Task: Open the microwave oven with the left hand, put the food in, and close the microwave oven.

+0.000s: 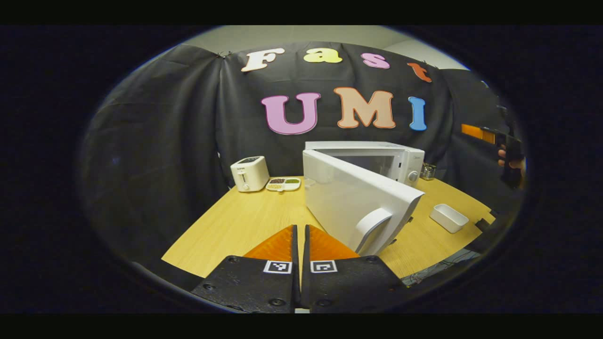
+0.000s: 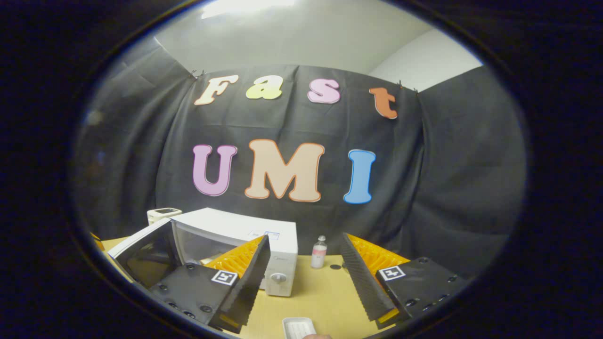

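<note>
While the boxy white microwave oven [image 1: 377, 162] stood open, the spread right hand-held gripper [image 2: 305, 268] hovered above the white rectangular food tray [image 2: 298, 327], the left hand-held gripper [image 1: 300, 245] pressed together.

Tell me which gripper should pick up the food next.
Right, probably. The right gripper is open above the white food tray; the left gripper is shut beside the open microwave door.

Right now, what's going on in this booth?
A person holds two grippers at a wooden table. The microwave door is swung open. The left gripper is shut and empty, near the door. The right gripper is open, above a white container still on the table.
</note>
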A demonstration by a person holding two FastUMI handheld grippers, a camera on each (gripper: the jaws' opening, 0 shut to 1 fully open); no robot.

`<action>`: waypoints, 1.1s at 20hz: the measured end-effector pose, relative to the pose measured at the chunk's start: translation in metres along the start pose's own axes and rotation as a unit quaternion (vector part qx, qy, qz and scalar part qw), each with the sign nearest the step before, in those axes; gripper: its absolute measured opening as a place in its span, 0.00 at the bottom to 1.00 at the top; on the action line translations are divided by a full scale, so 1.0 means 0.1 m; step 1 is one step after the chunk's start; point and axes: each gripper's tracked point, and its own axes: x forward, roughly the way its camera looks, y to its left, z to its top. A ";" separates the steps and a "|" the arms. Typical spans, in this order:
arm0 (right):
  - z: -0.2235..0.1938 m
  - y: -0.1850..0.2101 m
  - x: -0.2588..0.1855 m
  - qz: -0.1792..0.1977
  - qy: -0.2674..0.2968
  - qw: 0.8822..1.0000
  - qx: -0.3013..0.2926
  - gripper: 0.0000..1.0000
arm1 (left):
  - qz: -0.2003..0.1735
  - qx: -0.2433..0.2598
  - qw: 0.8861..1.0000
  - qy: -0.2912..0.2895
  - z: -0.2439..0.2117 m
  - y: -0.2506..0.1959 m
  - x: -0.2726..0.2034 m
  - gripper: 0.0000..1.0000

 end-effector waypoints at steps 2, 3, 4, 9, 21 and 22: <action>0.11 -0.07 -0.06 -0.004 -0.008 1.000 -0.007 0.83 | -0.014 0.028 1.000 -0.003 -0.02 -0.08 0.06 0.00; 0.13 -0.08 -0.07 -0.003 -0.006 1.000 -0.001 0.95 | -0.020 0.037 0.999 -0.004 -0.03 -0.11 0.09 0.00; 0.12 -0.10 -0.10 -0.003 -0.001 1.000 0.008 0.92 | -0.025 0.041 0.999 -0.001 -0.06 -0.15 0.12 0.01; 0.21 -0.32 -0.10 -0.023 -0.005 1.000 0.020 0.99 | -0.036 0.031 0.999 0.011 -0.15 -0.29 0.19 0.00; 0.28 -0.43 -0.11 -0.013 -0.009 1.000 -0.018 0.96 | -0.053 0.039 0.998 0.014 -0.12 -0.67 0.31 0.00; 0.27 -0.45 -0.11 -0.013 -0.008 1.000 -0.019 0.96 | -0.058 0.041 0.997 0.013 -0.12 -0.73 0.32 0.00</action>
